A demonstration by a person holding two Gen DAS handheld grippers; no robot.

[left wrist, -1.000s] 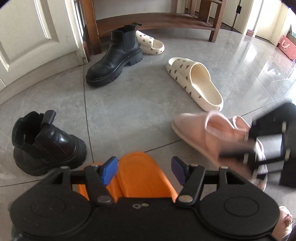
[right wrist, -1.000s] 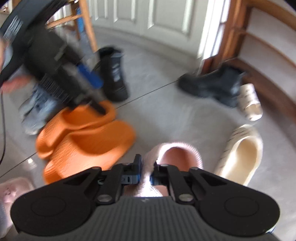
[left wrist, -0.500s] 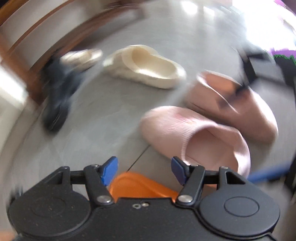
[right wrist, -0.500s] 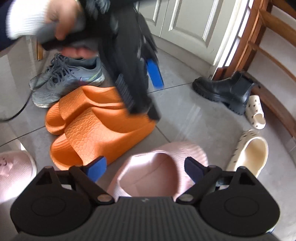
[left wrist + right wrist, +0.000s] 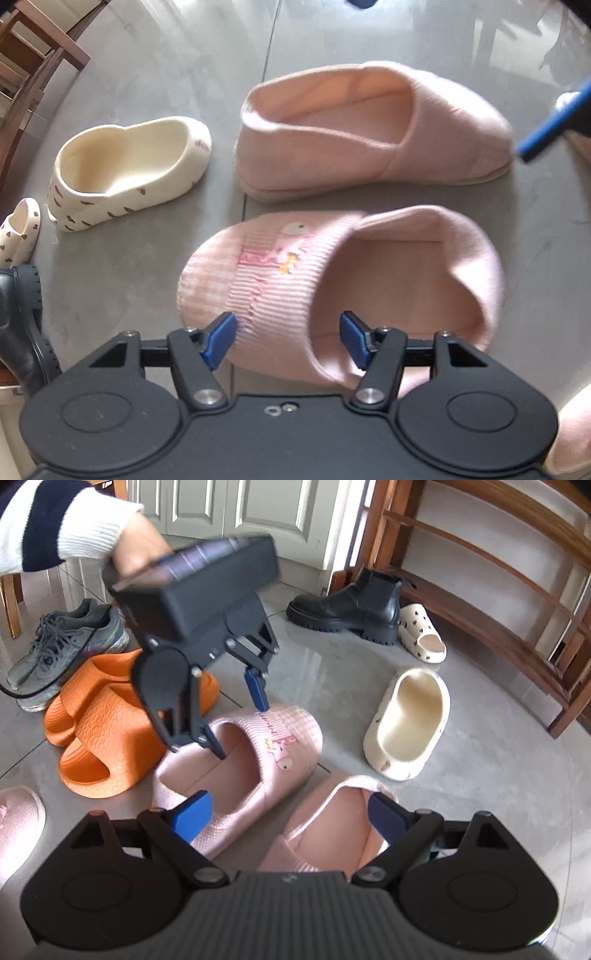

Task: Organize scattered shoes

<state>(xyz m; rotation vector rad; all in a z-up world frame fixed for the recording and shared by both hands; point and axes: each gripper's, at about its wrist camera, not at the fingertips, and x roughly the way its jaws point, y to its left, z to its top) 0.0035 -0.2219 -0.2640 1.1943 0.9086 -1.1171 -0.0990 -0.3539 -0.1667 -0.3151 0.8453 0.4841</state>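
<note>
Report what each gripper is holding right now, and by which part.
Nothing is held. The left gripper is open, straddling the upper of the pink cartoon slipper. The right gripper is open above the plain pink slipper.

Left wrist view: from my left gripper point(image 5: 287, 338), looking steeply down, close over the striped pink slipper point(image 5: 332, 288).
Right wrist view: from my right gripper point(image 5: 286, 818), higher, facing the wooden rack point(image 5: 480, 572).
Shared: both pink slippers, cream clog point(image 5: 408, 723).
</note>
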